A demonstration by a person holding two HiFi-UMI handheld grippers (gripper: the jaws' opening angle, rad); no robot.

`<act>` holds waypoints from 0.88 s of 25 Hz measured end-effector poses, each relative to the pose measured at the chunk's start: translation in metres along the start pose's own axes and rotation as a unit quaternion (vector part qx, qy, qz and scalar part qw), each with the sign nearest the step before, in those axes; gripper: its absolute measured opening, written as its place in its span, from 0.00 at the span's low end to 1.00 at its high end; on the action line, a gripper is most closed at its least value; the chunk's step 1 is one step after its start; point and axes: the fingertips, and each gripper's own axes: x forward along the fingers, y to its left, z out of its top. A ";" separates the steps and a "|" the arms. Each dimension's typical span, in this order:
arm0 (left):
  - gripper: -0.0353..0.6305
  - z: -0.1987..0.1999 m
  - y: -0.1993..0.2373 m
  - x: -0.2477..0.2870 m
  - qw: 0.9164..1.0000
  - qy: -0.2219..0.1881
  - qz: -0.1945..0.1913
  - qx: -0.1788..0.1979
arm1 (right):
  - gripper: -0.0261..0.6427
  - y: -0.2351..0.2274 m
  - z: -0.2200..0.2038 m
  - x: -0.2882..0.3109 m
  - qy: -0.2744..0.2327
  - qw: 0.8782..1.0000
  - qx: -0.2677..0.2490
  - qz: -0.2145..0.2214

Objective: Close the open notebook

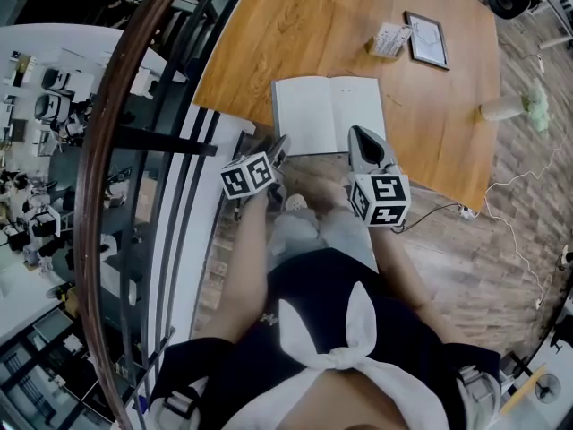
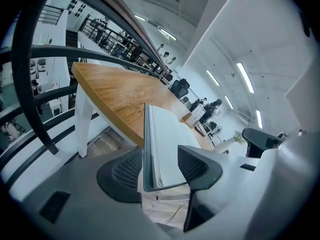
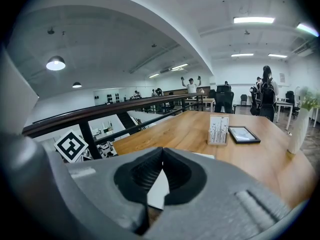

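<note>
Open notebook [image 1: 327, 115] lies at the table's [image 1: 313, 25] near edge, spine running 12 to 6. Left gripper [image 1: 280, 148], jaws spread, straddles its 7 o'clock corner. Right gripper [image 3: 161, 156], jaws pressed together, hovers at 5 o'clock.

Bright, even light from ceiling strips [image 3: 254, 20] — sharp centres, fisheye-bent edges.

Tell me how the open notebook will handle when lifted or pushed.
The notebook looks thin, so a lifted half will probably flex and fan open. It looks light, likely sliding on the smooth table if pushed. Its overhanging corner, between the left tool's parted jaws, may dip if pressed.
</note>
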 end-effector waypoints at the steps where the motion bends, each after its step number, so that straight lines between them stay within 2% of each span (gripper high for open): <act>1: 0.38 -0.003 0.002 0.001 1.000 0.004 0.001 -0.001 | 0.04 0.000 0.000 0.000 0.000 1.000 0.000 0.000; 8: 0.38 -0.017 0.013 0.009 1.000 0.024 0.002 -0.012 | 0.04 0.002 -0.006 0.002 0.004 1.000 0.000 -0.001; 18: 0.38 -0.031 0.007 0.020 0.999 0.046 -0.009 -0.020 | 0.04 0.001 -0.011 -0.001 0.010 1.000 0.001 0.000; 22: 0.31 -0.028 0.009 0.019 0.999 0.038 -0.001 -0.023 | 0.04 0.001 -0.014 -0.001 0.013 1.000 0.002 0.000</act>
